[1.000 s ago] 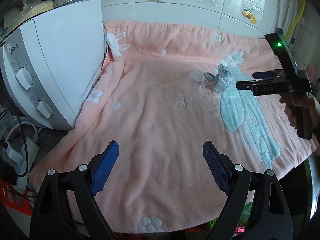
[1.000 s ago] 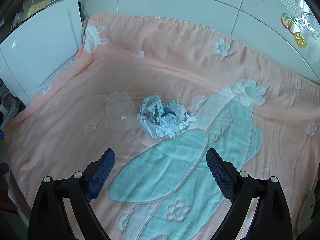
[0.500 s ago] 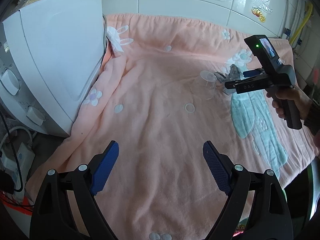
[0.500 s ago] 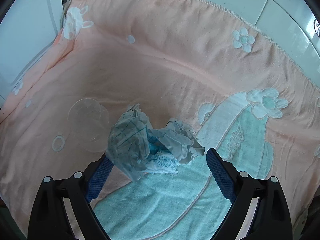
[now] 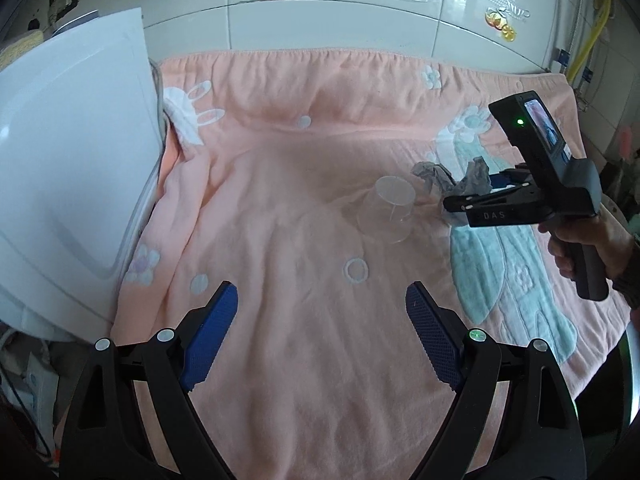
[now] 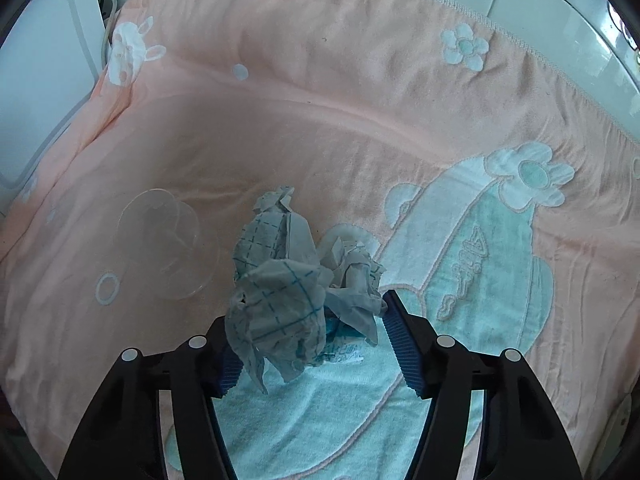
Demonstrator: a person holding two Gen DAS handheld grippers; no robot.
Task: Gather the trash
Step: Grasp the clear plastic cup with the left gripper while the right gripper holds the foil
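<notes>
A broad stretch of pink towel (image 5: 304, 360) lay bare ahead of the left gripper (image 5: 322, 336), whose jaws stood wide apart, and nothing blocked the way to the upturned clear plastic cup (image 5: 386, 210). On the left, the white appliance (image 5: 68, 184) walled off that side, pressing against the towel's edge. To the right, the right gripper (image 5: 472, 204) reached in just beside the cup, its jaws crowded by crumpled paper (image 6: 288, 296). The tiled wall (image 5: 328, 20) closed off the far edge.
</notes>
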